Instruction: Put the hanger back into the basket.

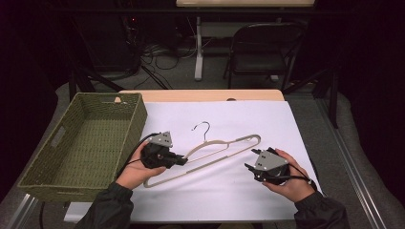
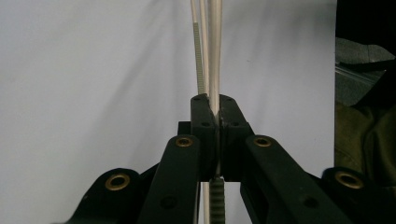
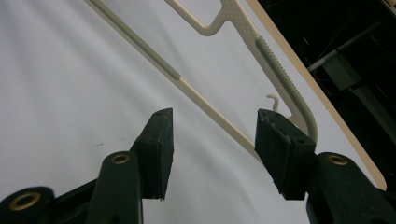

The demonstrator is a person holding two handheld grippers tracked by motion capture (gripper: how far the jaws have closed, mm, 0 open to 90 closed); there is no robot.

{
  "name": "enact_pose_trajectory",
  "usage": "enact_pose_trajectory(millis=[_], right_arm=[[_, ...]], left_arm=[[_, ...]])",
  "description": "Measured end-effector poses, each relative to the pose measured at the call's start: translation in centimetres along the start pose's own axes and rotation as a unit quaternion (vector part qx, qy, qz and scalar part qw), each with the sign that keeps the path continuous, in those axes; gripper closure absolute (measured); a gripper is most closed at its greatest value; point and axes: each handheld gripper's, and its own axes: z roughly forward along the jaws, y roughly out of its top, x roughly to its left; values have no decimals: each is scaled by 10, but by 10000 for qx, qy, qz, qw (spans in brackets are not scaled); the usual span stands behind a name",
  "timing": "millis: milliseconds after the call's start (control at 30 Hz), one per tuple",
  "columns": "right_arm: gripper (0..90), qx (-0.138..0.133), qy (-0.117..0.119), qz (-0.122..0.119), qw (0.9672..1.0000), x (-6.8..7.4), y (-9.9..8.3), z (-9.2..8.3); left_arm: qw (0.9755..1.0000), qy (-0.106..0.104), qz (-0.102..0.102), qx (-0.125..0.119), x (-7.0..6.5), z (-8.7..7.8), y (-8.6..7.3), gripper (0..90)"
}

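Close in, the left gripper (image 2: 215, 109) has its two black jaws pressed together on the thin bars of the cream hanger (image 1: 215, 151), which pass straight up between the pads in the left gripper view, one ribbed strip running alongside the smooth bars. Seen from the high view, this left gripper (image 1: 184, 160) clamps the hanger near the middle of its lower bar, the person's left hand (image 1: 136, 167) wrapped around the gripper body. The right gripper (image 3: 212, 135) stands with its jaws well apart and nothing between the pads; the hanger's curved end and its ribbed shoulder lie just beyond the fingertips in the right gripper view. From above, the right gripper (image 1: 248, 167) sits near the hanger's right end, not touching it, held in the right hand (image 1: 286, 179). The hanger lies across the middle of the white sheet (image 1: 296, 124), its metal hook (image 1: 204, 127) pointing towards the far edge. A woven green basket (image 1: 52, 183) stands at the table's left side, beside the left hand. Beyond the table a folding chair (image 1: 262, 50) stands on the floor.
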Motion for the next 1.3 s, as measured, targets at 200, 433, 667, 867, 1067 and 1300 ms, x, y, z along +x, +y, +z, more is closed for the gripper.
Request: enact_pose_trajectory(millis=[200, 433, 667, 867, 1067, 1300], right_arm=[[469, -40, -53, -1, 10000, -1, 2, -3], [468, -49, -90, 4, 9999, 0, 4, -6], [466, -74, -111, 45, 9999, 0, 1, -4], [466, -62, -102, 90, 9999, 1, -1, -3], [459, 31, -40, 239, 9997, 0, -2, -3], [457, 81, -51, 238, 9997, -1, -2, -3]], left_arm=[[9999, 143, -63, 39, -8, -7, 4, 875], [9994, 295, -151, 38, -17, -15, 4, 875], [9988, 455, -165, 21, -25, -23, 2, 875], [9980, 605, -175, 24, -33, -34, 3, 875], [9974, 682, -209, 63, -38, -47, 5, 875], [9962, 828, -258, 55, -37, -57, 5, 875]])
